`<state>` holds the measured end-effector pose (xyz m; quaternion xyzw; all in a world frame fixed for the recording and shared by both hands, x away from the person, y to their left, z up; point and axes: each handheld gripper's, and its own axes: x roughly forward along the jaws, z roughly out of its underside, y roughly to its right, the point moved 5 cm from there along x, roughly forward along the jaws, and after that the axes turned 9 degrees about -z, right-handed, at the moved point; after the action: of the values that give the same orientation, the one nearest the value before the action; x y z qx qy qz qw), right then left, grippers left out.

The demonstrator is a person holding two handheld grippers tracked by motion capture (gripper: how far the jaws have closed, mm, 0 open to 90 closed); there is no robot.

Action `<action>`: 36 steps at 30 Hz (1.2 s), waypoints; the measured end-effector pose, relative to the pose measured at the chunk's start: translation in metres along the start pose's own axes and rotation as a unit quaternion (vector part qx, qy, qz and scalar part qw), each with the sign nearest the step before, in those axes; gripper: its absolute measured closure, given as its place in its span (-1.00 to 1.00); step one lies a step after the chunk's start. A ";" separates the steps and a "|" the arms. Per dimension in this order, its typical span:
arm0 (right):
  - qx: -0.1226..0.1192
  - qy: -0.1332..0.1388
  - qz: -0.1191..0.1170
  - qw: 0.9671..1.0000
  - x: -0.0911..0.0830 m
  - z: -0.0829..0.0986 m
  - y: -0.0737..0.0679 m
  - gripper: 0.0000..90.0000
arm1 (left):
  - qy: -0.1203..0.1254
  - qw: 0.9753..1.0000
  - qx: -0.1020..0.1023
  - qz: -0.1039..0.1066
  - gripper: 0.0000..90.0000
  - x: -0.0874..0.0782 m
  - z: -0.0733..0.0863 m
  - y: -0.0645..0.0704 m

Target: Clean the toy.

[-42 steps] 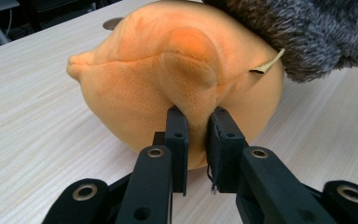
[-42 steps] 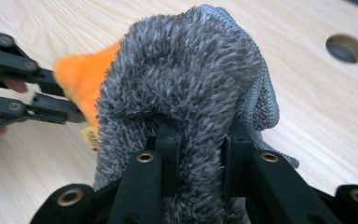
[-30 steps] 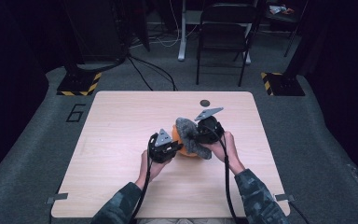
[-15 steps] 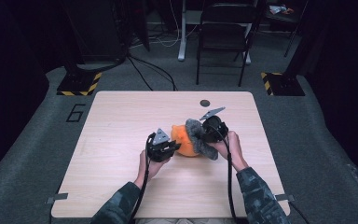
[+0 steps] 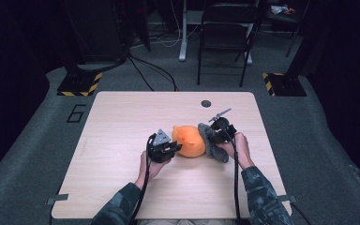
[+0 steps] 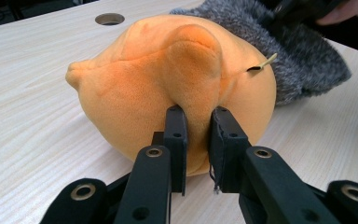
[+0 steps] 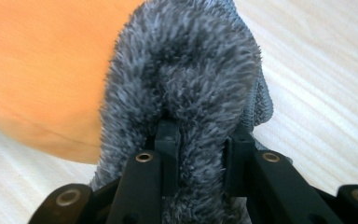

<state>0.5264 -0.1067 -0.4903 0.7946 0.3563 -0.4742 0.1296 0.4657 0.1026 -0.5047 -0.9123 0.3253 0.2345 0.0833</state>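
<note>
An orange plush toy (image 5: 189, 141) lies on the wooden table (image 5: 122, 126), with a grey furry cover (image 5: 211, 140) at its right side. My left gripper (image 5: 174, 149) is shut on a fold of the orange plush (image 6: 186, 88) at its near left side. On the right, my right gripper (image 5: 214, 136) is shut on a bunch of the grey fur (image 7: 196, 88), with the orange plush (image 7: 42, 70) just beyond it. In the left gripper view the grey cover (image 6: 289, 51) sits behind the plush, and a small tag pokes out at the seam.
A round cable hole (image 5: 206, 103) sits in the table near its far edge. A folding chair (image 5: 225, 37) and a black stand with striped base (image 5: 79, 84) stand on the floor beyond the table. A "6" marks the floor at left.
The grey cover has been drawn to the right off the orange plush, so more orange shows. My right gripper moved slightly right; the left one held its place.
</note>
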 end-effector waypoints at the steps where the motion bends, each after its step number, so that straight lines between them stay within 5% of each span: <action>1: 0.005 -0.001 -0.003 1.000 0.002 0.001 0.001 0.60 | 0.000 1.000 0.001 -0.001 0.74 0.000 0.000 0.000; 4: 0.000 -0.012 0.016 1.000 -0.001 0.002 0.006 0.60 | 0.001 1.000 0.002 -0.002 0.73 -0.001 -0.001 0.000; 8: -0.026 0.012 0.020 0.999 -0.016 -0.006 -0.003 0.61 | 0.004 1.000 -0.003 -0.005 0.73 -0.001 0.000 -0.002; 12: -0.040 0.059 -0.012 0.997 -0.034 -0.021 -0.022 0.61 | 0.004 1.000 -0.006 -0.005 0.73 -0.001 0.000 -0.001; 17: -0.081 0.099 -0.049 0.991 -0.046 -0.033 -0.055 0.61 | 0.005 1.000 0.012 -0.007 0.73 -0.001 -0.001 0.003; 22: -0.107 0.106 -0.044 0.988 -0.039 -0.038 -0.076 0.61 | 0.006 1.000 0.019 -0.008 0.73 -0.001 -0.001 0.006; 36: -0.087 0.058 -0.010 0.994 -0.026 -0.028 -0.053 0.60 | -0.003 1.000 0.019 -0.004 0.73 -0.001 0.000 0.003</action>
<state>0.5006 -0.0650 -0.4465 0.8028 0.4116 -0.3954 0.1725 0.4630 0.1013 -0.5043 -0.9113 0.3254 0.2305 0.1023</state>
